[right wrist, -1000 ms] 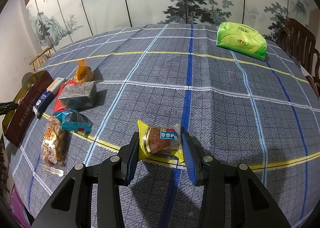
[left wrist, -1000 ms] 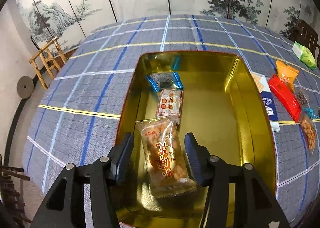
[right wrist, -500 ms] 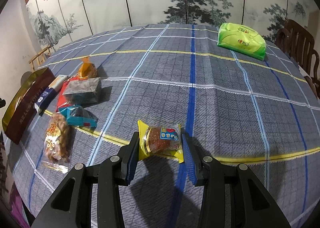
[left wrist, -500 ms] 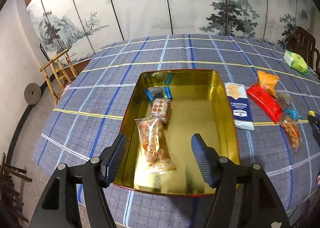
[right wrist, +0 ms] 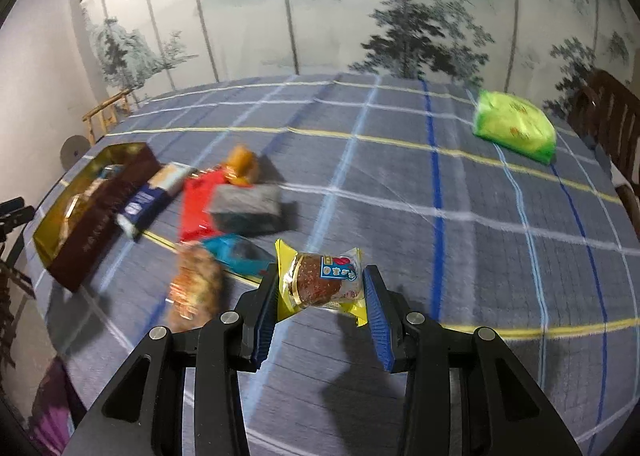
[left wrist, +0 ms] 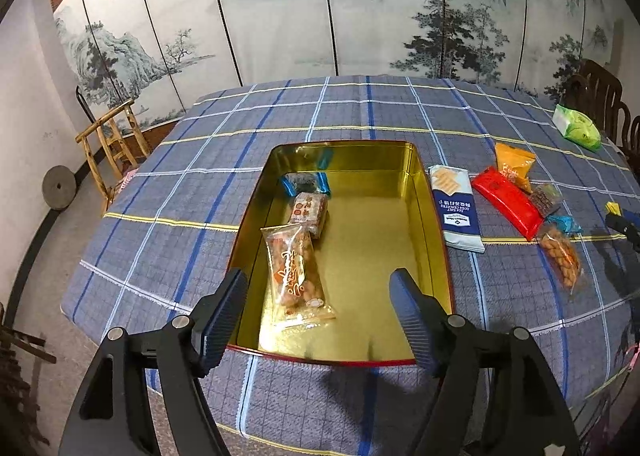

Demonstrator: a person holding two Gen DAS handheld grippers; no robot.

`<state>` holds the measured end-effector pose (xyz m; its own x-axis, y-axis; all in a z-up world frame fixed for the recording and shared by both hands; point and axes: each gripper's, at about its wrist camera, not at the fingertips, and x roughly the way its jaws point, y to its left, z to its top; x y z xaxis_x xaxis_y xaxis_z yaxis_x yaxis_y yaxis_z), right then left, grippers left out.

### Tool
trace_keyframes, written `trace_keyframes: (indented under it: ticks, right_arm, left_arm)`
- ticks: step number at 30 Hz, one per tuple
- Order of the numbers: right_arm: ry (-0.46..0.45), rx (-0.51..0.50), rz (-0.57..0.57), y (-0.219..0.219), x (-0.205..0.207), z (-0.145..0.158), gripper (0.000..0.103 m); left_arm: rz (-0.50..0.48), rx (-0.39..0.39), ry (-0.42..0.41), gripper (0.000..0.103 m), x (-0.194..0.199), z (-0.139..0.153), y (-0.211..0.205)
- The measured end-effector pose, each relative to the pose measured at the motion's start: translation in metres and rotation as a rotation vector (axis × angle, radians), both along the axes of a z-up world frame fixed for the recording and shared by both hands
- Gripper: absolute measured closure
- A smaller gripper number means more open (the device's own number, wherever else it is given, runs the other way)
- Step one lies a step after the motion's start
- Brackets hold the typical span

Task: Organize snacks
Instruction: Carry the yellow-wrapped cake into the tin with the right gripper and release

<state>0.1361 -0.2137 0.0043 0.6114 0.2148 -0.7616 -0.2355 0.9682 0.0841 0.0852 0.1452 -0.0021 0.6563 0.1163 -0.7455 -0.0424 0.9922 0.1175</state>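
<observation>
A gold tin (left wrist: 434, 232) with a red rim sits on the checked tablecloth and holds three snack packs, the nearest a clear pack of fried twists (left wrist: 294, 270). My left gripper (left wrist: 320, 316) is open and empty, raised above the tin's near edge. My right gripper (right wrist: 320, 288) is shut on a yellow-edged cake pack (right wrist: 324, 280) and holds it above the cloth. The tin also shows in the right wrist view (right wrist: 86, 223) at the far left.
Loose snacks lie right of the tin: a blue-white cracker pack (left wrist: 456, 207), a red pack (left wrist: 506, 201), an orange pack (left wrist: 514, 167), a dark pack (left wrist: 546, 197), a twist pack (left wrist: 560, 256). A green pack (right wrist: 514, 131) lies far right. Chairs stand beyond the table.
My left gripper let go of the twist pack in the tin, opened wide and rose back. My right gripper lifted the cake pack off the cloth and is swinging left, toward the tin.
</observation>
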Motion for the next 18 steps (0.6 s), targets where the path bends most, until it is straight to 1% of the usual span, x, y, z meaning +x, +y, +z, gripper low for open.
trace_keyframes:
  ticks: [2,6,8,11,14,18]
  right_arm:
    - [-0.014,-0.003,0.032,0.016,-0.001,0.009,0.061]
    - [-0.033,-0.007,0.094,0.05,0.0,0.023,0.061]
    - [-0.047,-0.005,0.133,0.07,0.0,0.031,0.061]
    - [-0.055,0.012,0.183,0.098,0.001,0.041,0.061]
    - [-0.063,0.037,0.244,0.133,0.005,0.05,0.061]
    - [-0.053,0.061,0.33,0.178,0.012,0.056,0.061]
  left_arm:
    - [0.007,0.0,-0.002,0.029,-0.003,0.0,0.003]
    - [0.016,0.013,-0.013,0.028,-0.011,-0.001,0.01]
    - [0.016,0.022,-0.016,0.025,-0.015,-0.001,0.013]
    - [0.014,0.036,-0.024,0.024,-0.022,0.0,0.017]
    - [0.005,0.03,-0.025,0.023,-0.027,0.001,0.02]
    - [-0.01,0.021,-0.032,0.022,-0.034,0.005,0.024]
